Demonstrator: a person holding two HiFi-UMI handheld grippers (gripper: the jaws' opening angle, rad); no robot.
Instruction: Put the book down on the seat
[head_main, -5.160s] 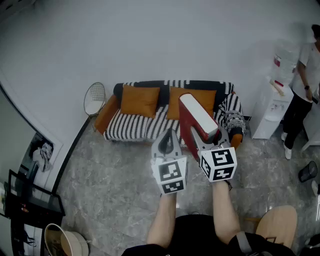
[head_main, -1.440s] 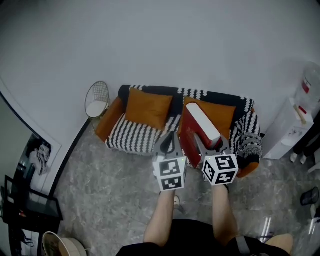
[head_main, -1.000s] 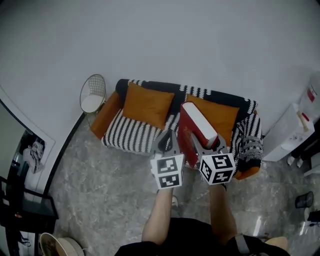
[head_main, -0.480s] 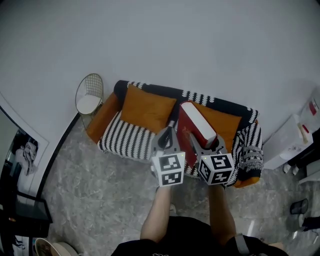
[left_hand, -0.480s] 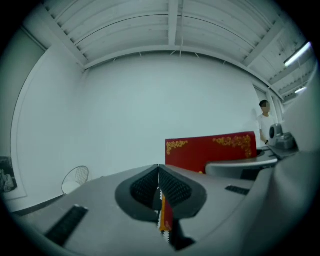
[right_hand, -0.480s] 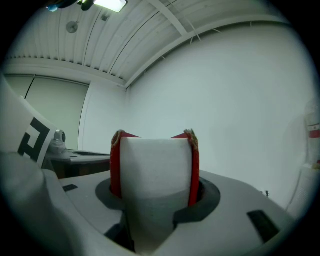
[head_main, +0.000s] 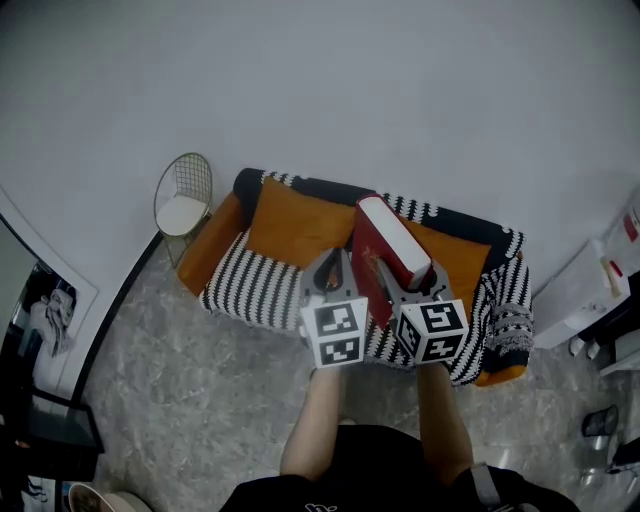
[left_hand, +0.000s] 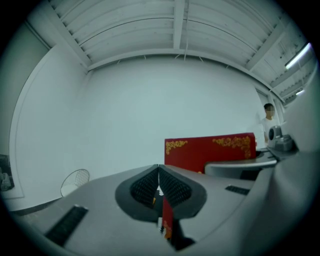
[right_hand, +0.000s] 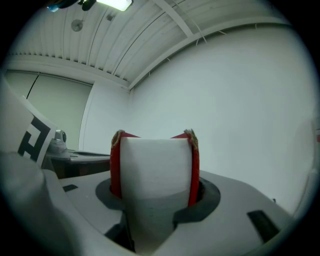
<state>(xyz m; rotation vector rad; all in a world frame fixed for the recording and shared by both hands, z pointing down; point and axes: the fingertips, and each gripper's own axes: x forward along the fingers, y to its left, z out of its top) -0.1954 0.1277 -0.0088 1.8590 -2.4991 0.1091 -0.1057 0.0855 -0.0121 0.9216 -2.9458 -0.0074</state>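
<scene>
A: While you have the view from above, where is the book (head_main: 395, 243)?

B: It is clamped in the right tongs (head_main: 408, 280) and held in the air in front of the sofa (head_main: 300, 186). It is not lying on the striped seat (head_main: 252, 285).

A: How does it sit in the grip?

B: It stands on edge and is tilted, with the white page block on top and one red cover facing the left tongs (head_main: 334, 262). From above it covers the spot between the left orange cushion (head_main: 295, 225) and the right orange cushion (head_main: 462, 262).

A: And the grip itself?

B: In the right tongs' own camera the jaws are spread to the book's thickness, one against each red cover. The white page edge faces the lens.

A: What about the left tongs?

B: Their jaws meet at the tips and hold nothing I can name. A thin red sliver shows in the slit behind the tips, but I cannot tell what it is. They sit just beside the right tongs, and both point toward the sofa. Their camera shows the book's red cover, with gold corner ornaments, off to the right.

A: Anything else nearby?

B: A round wire stand (head_main: 184, 200) is beside the sofa's left arm, and a patterned throw (head_main: 505, 320) lies over the right arm. The grey marbled floor (head_main: 180, 400) is in front and a plain white wall (head_main: 320, 80) is behind.
</scene>
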